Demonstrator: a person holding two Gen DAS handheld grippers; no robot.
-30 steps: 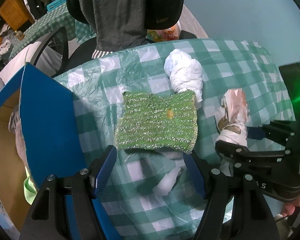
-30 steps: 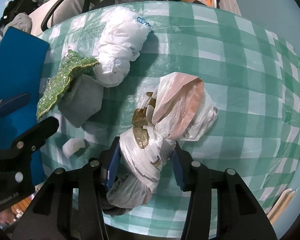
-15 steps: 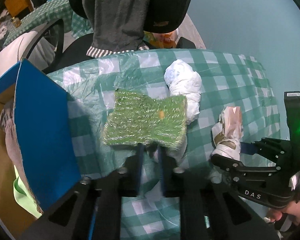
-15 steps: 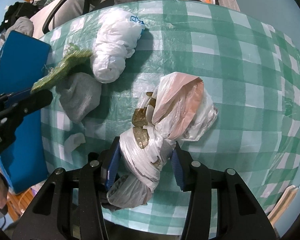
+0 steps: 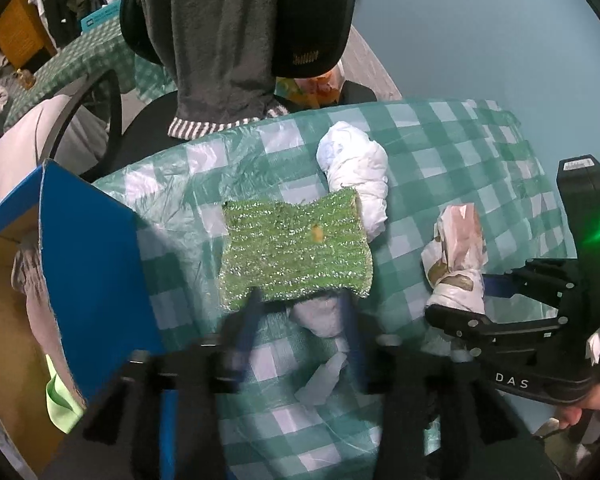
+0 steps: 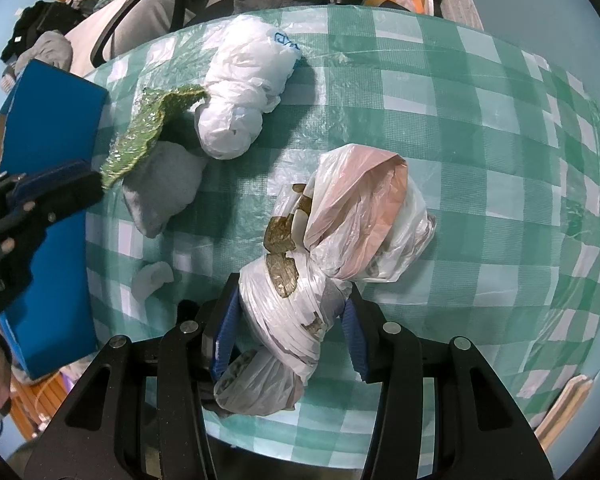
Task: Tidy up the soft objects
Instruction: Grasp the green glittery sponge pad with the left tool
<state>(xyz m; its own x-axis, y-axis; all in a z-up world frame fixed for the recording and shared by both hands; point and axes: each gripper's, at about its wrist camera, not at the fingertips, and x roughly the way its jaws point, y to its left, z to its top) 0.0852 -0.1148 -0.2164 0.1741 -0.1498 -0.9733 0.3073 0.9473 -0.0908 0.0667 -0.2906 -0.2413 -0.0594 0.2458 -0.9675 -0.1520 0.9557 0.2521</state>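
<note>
**Hazards**

- In the left wrist view, the blue box (image 5: 92,264) is being shown at 9 o'clock.
- The left tongs (image 5: 296,314) are being imaged blurred at 6 o'clock, with the fingers standing apart. The near edge of the green scouring pad (image 5: 296,256) is lying at their tips. Whether the pad is being gripped cannot be told.
- If the limp pad is being pinched by its edge only, it is likely to be dropped short of the box.
- The right tongs (image 6: 290,322) are being closed on the neck of the pink-and-white bag bundle (image 6: 340,248), which is resting on the table (image 6: 500,160). The slick film may be pulled through the pads when lifted.

**View differences**

- Only the right wrist view is showing the grey sock (image 6: 164,188) under the raised pad, at 10 o'clock.
- Only the left wrist view is showing the box interior.
</note>
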